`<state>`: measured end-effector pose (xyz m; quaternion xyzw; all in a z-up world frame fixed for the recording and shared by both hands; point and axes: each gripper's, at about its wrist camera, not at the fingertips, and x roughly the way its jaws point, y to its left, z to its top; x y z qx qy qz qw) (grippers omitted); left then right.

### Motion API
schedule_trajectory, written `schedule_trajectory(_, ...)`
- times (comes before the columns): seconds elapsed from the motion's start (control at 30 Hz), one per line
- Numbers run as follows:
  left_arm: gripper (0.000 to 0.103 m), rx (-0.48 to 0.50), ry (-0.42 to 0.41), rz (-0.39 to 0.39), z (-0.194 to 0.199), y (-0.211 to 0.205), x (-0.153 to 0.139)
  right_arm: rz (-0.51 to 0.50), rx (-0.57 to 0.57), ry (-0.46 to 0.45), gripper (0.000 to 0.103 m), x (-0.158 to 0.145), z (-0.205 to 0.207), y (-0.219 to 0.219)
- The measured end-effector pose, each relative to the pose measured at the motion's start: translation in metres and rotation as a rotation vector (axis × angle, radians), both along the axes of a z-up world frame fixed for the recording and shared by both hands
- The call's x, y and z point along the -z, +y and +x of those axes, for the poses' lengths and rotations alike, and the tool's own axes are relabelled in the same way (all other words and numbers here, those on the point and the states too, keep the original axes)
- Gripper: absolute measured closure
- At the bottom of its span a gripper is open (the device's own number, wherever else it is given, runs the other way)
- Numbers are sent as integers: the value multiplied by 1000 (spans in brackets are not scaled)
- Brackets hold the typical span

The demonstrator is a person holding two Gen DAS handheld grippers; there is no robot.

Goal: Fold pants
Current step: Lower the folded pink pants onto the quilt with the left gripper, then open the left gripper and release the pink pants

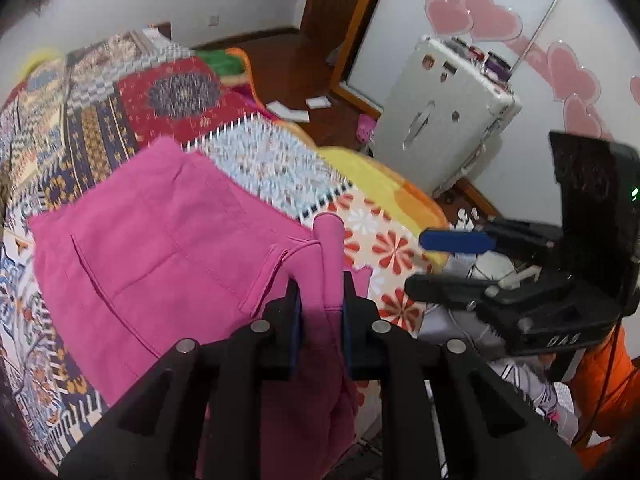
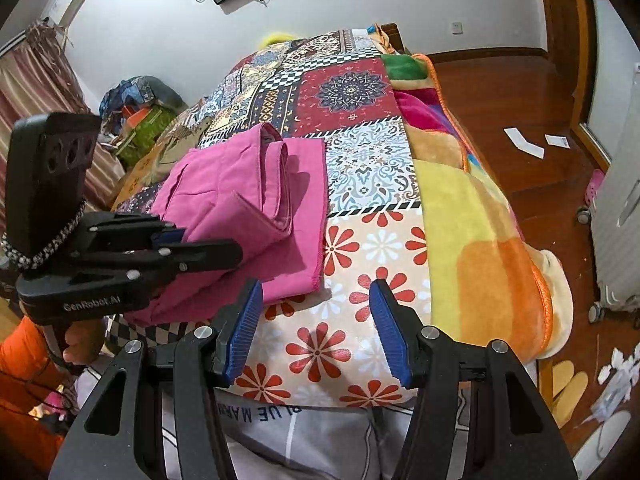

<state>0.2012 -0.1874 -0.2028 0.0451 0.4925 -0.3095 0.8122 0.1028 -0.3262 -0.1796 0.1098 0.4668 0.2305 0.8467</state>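
Observation:
Pink pants (image 1: pixel 152 248) lie partly folded on a patchwork bedspread (image 1: pixel 100 92). My left gripper (image 1: pixel 320 304) is shut on a raised fold of the pink cloth, which sticks up between its blue pads. In the right wrist view the same pants (image 2: pixel 248 196) lie left of centre, a doubled fold on top, and the left gripper (image 2: pixel 208 250) holds their near edge. My right gripper (image 2: pixel 316 328) stands open over the flowered part of the bedspread (image 2: pixel 352 248), nothing between its fingers. From the left wrist view the right gripper (image 1: pixel 440 264) shows at the right, jaws apart.
A white suitcase (image 1: pixel 440 120) stands on the wooden floor (image 1: pixel 304 64) beside the bed. Yellow and orange blanket (image 2: pixel 480 240) hangs over the bed's right edge. Paper sheets (image 2: pixel 524 144) and slippers (image 2: pixel 568 392) lie on the floor. Bags (image 2: pixel 140 120) are piled at the far left.

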Motion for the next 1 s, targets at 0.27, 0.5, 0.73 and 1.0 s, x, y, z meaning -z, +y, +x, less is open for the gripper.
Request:
schedule_trajectory(0.27,86,-45,-78,-10,12,-5,-22,26,41,-20,50,-6,-1,-9)
schedule_trajectory(0.5,84,-52,59,39,32,-17,21,18,48,-14,50,-4,-4,-11)
schedule_trajectory(0.73,47,-35,63,11,31,-16,17,5,44,-11,50,-4,-5,-8)
schedule_trajectory(1.0,25,-57,-20,-43,20,4,-22,2,36,-33,50,-13,-6,-4)
